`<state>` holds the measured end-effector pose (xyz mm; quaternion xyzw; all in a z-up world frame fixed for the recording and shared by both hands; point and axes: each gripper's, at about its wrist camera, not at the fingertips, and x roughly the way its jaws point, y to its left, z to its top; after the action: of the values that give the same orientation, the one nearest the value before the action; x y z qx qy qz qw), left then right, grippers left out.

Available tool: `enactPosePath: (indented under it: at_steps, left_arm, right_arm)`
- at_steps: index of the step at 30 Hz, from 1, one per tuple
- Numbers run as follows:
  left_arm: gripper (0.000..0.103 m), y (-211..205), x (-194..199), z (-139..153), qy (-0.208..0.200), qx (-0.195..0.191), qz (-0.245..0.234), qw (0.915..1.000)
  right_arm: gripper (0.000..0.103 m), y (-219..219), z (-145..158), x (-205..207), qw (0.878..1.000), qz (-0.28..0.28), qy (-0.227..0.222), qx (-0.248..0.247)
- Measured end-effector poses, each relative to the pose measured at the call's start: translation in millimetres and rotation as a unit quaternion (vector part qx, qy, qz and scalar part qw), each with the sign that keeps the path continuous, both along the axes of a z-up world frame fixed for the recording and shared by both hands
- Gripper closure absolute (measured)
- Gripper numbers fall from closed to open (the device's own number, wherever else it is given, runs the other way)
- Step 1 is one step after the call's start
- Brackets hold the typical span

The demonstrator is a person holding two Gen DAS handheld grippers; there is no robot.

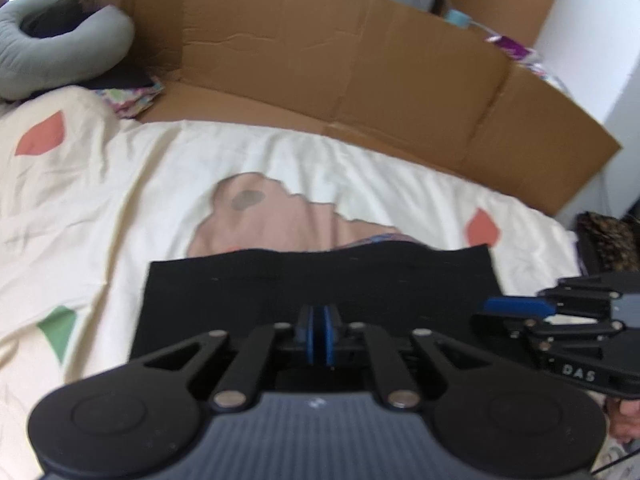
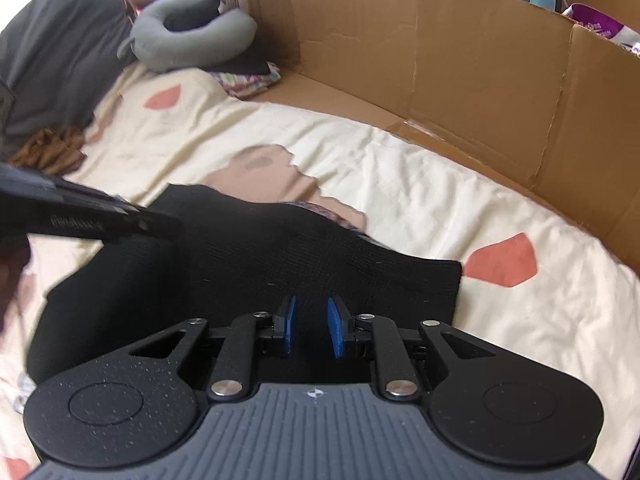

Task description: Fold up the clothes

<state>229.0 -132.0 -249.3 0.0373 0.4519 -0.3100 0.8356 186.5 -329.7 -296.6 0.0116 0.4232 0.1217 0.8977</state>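
Note:
A black garment lies spread on a cream bedspread with coloured patches. My left gripper is over its near edge with the blue pads pressed together; I cannot see cloth between them. My right gripper hovers over the same black garment near its right corner, its blue pads a small gap apart and empty. The right gripper also shows in the left wrist view, at the garment's right side. The left gripper's black body crosses the right wrist view at left.
A flattened cardboard sheet stands along the far side of the bed. A grey ring pillow and folded patterned clothes lie at the far left. A dark pillow and brown fabric sit at the left.

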Motion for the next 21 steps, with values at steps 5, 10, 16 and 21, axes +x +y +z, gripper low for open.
enactPosePath:
  at_steps: [5, 10, 16, 21]
  left_arm:
    - [0.093, -19, -17, -7, 0.004, -0.005, -0.033, 0.9994]
    - [0.098, -20, -17, -27, 0.017, 0.010, -0.021, 0.9996]
    - [0.100, -6, -15, -33, 0.013, 0.021, -0.011, 0.9996]
    - [0.100, 9, -15, -30, 0.004, 0.025, 0.002, 0.9997]
  right_arm:
    - [0.079, 16, 0, -7, 1.000, 0.026, -0.003, 0.003]
    - [0.079, 26, -21, -1, 0.999, 0.030, 0.022, -0.017]
    - [0.078, 17, -28, -11, 0.999, 0.028, 0.031, -0.010]
    - [0.078, 9, -26, -25, 0.999, 0.029, 0.040, -0.009]
